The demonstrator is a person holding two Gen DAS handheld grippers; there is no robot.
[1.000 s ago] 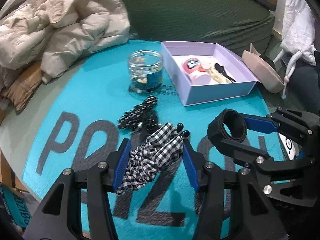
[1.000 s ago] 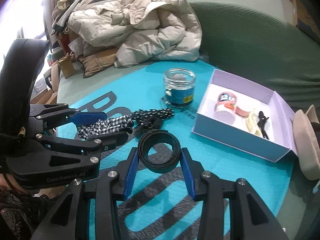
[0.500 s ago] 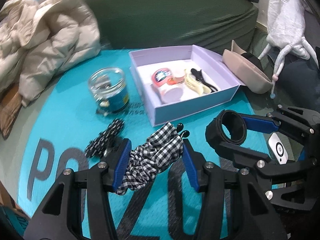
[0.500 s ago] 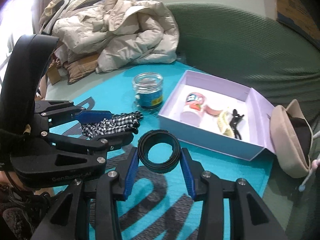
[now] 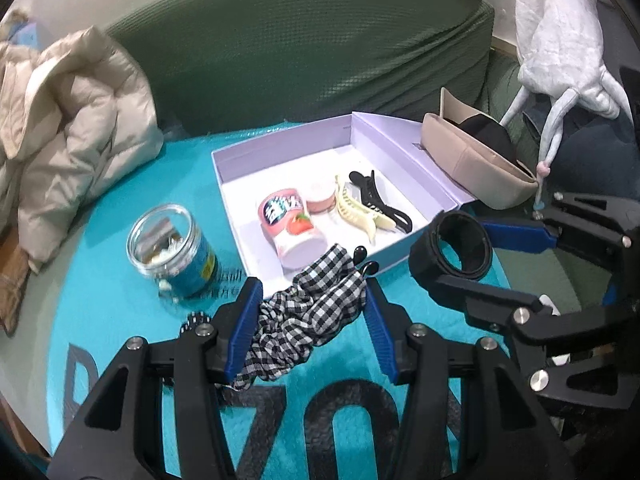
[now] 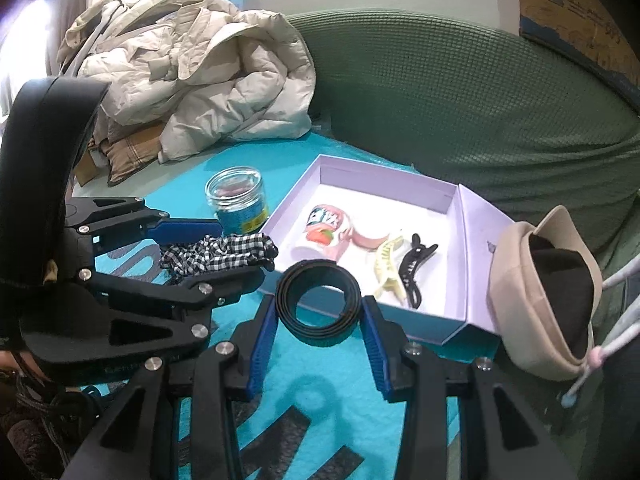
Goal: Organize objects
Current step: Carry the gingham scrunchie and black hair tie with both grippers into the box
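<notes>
My left gripper (image 5: 310, 312) squeezed a checked scrunchie (image 5: 308, 316) just in front of the purple box (image 5: 404, 136). My right gripper (image 6: 318, 312) squeezed a black ring (image 6: 318, 304) at the box's near edge. Inside the box lay a pink cup (image 5: 288, 224) and two hair clips (image 5: 360, 208).

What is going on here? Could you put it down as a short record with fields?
Left gripper: shut on a checked scrunchie
Right gripper: shut on a coiled black band
Box: open, lilac, holding a pink cup, a cream hair claw and a black hair clip
Jar: lidless, left of the box
Surface: teal mat
Beside the box: beige hat
</notes>
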